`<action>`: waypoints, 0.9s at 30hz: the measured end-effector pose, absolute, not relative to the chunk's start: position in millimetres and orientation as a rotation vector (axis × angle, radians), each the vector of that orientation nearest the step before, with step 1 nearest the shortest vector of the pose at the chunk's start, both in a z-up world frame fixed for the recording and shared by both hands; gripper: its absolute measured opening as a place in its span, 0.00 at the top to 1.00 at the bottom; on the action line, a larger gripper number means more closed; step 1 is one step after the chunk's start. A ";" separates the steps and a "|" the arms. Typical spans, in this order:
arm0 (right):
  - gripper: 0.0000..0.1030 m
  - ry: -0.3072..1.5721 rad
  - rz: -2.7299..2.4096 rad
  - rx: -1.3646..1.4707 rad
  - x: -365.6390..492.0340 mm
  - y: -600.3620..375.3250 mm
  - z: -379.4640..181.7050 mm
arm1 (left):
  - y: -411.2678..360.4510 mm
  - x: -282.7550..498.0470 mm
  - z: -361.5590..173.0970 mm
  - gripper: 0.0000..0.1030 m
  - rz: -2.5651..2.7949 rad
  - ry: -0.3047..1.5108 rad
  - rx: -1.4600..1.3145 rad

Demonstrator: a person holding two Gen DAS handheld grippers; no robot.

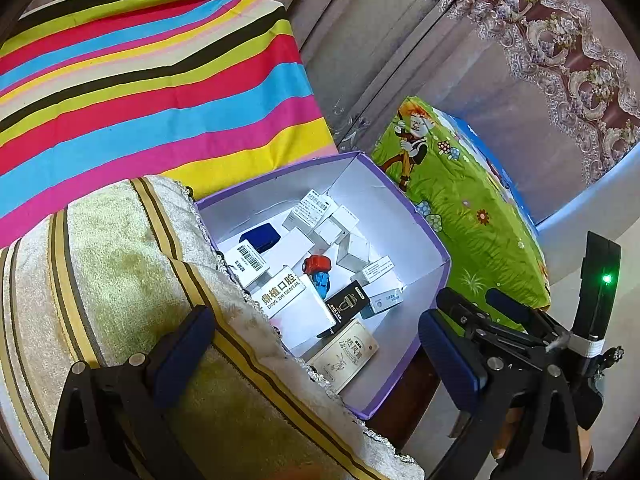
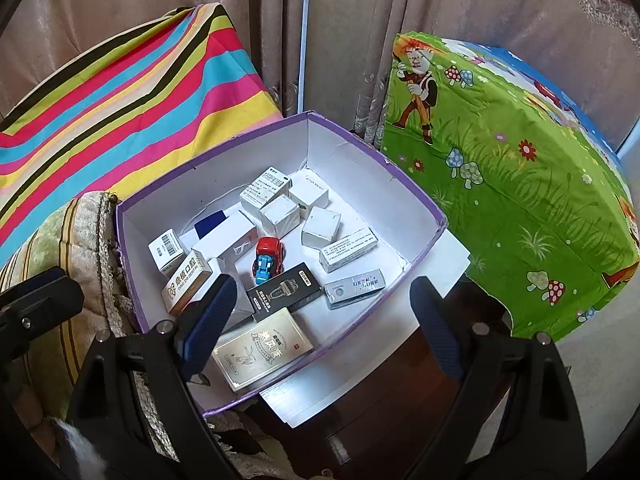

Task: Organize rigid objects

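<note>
A purple open box (image 2: 424,258) (image 1: 434,240) holds several small cartons, a black carton (image 2: 285,291) (image 1: 347,305), a gold carton (image 2: 262,348) (image 1: 345,354) and a red and blue toy car (image 2: 269,259) (image 1: 318,272). My right gripper (image 2: 324,330) is open and empty, hovering over the box's near edge. It also shows in the left wrist view (image 1: 480,304). My left gripper (image 1: 316,360) is open and empty, above the towel at the box's left side.
A green-yellow striped towel (image 1: 132,280) (image 2: 52,240) lies left of the box. A rainbow-striped cloth (image 1: 140,92) (image 2: 120,100) is behind it. A green cartoon-print covered block (image 2: 512,184) (image 1: 460,216) stands to the right. The box rests on white paper (image 2: 360,368) on a dark wooden table (image 2: 400,412).
</note>
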State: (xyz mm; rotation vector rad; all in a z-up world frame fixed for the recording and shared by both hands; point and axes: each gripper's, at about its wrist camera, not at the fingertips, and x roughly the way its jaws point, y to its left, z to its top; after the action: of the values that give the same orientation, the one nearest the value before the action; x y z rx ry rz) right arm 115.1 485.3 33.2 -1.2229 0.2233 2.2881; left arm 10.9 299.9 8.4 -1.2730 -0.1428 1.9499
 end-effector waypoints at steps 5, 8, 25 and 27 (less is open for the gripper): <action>0.13 0.223 2.291 -1.224 114.8 485.6 33.0 | 299.9 11.0 8.4 0.00 1.950 -0.143 -1.273; 0.13 0.224 2.291 -1.229 113.9 485.5 32.3 | 300.1 11.0 8.4 0.00 1.950 -0.143 -1.273; 0.13 0.226 2.292 -1.233 113.5 487.7 31.7 | 300.2 11.1 7.9 0.00 1.950 -0.144 -1.273; 0.13 0.227 2.296 -1.237 113.7 487.9 31.7 | 300.2 11.1 7.9 0.00 1.950 -0.143 -1.273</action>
State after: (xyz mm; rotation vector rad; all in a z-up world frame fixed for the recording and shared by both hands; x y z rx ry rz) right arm 113.7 487.9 31.7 -1.2366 0.2265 2.2961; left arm 11.1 300.2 7.9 -1.2728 -0.1433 1.9498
